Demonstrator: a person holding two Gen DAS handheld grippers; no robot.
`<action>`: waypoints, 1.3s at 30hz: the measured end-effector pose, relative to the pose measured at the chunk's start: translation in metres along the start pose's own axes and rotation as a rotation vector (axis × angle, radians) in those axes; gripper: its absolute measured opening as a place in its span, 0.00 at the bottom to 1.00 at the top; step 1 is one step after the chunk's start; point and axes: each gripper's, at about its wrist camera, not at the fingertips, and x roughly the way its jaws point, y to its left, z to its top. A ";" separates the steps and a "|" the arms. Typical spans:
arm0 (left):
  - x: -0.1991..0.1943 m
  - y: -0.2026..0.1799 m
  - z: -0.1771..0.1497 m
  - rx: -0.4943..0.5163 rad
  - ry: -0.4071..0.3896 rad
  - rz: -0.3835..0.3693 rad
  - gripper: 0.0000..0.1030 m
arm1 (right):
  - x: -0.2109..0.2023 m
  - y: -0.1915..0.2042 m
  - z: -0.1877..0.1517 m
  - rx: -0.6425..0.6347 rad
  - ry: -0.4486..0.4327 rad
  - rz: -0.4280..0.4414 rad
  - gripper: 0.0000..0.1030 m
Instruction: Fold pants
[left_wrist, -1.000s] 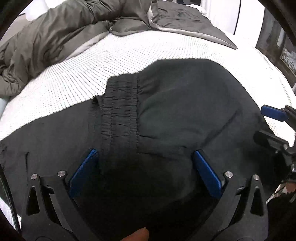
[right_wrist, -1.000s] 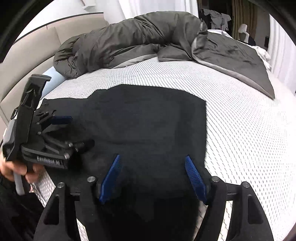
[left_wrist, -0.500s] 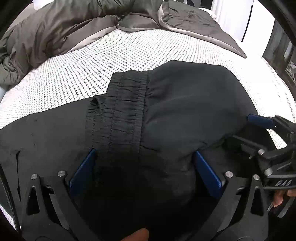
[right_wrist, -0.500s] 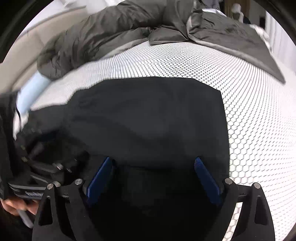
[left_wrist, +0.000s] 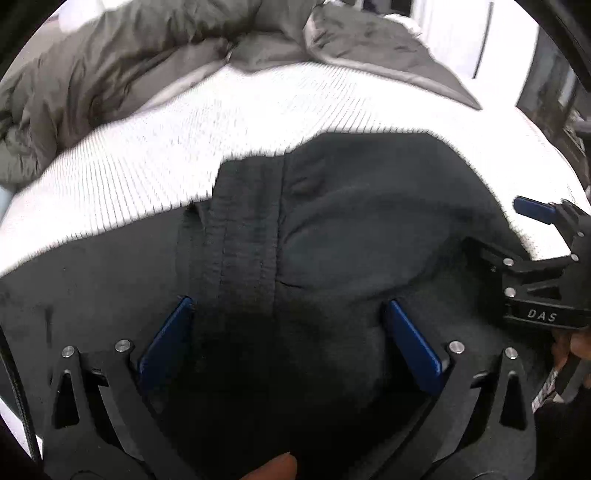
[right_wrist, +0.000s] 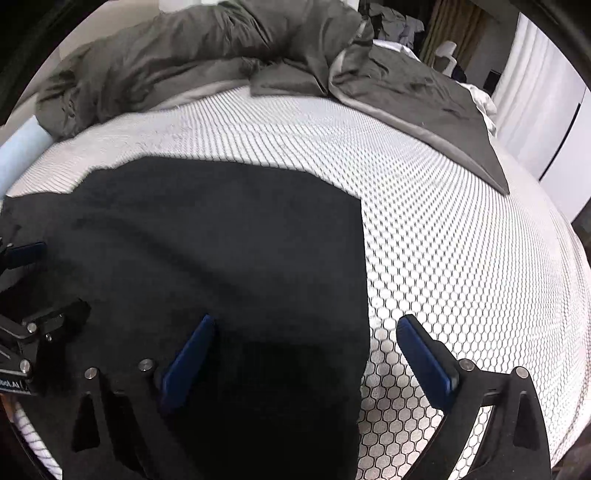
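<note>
Where the white honeycomb mattress lies bare, black pants spread flat across its near left part, right edge straight and running from far to near. Folded over on themselves in the left wrist view, with the ribbed waistband lying on top, running near to far, and a rounded fold bulging to its right.

Left gripper low over the pants, fingers spread wide, dark cloth filling the gap between them but neither blue pad pressing on it. Seen from the right wrist at the far left edge, again apart.

Right gripper straddling the right edge of the pants: left finger over black cloth, right finger over bare mattress. Jaws just opened further and now standing wide, nothing clamped, only the cloth edge lying between. Same gripper visible at the right of the left wrist view, one blue pad over white mattress, the other arm over the fold, a hand on its grip.

Heaped along the far side, a crumpled grey duvet, one flat corner reaching down the right toward the mattress edge. Beyond, white curtains, a white chair and hanging clothes. Pale blue pillow at far left. Nothing lying between grippers and pants. Slight motion blur in both views.
</note>
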 end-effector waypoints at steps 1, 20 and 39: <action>-0.004 -0.002 0.003 0.009 -0.016 0.010 0.99 | -0.005 0.002 0.002 0.007 -0.014 0.017 0.97; 0.016 0.039 0.026 -0.085 0.011 0.024 0.99 | 0.021 -0.034 0.018 -0.015 0.022 -0.122 0.98; 0.067 0.034 0.059 -0.114 0.069 0.016 0.92 | 0.063 0.006 0.062 0.021 0.071 -0.070 0.95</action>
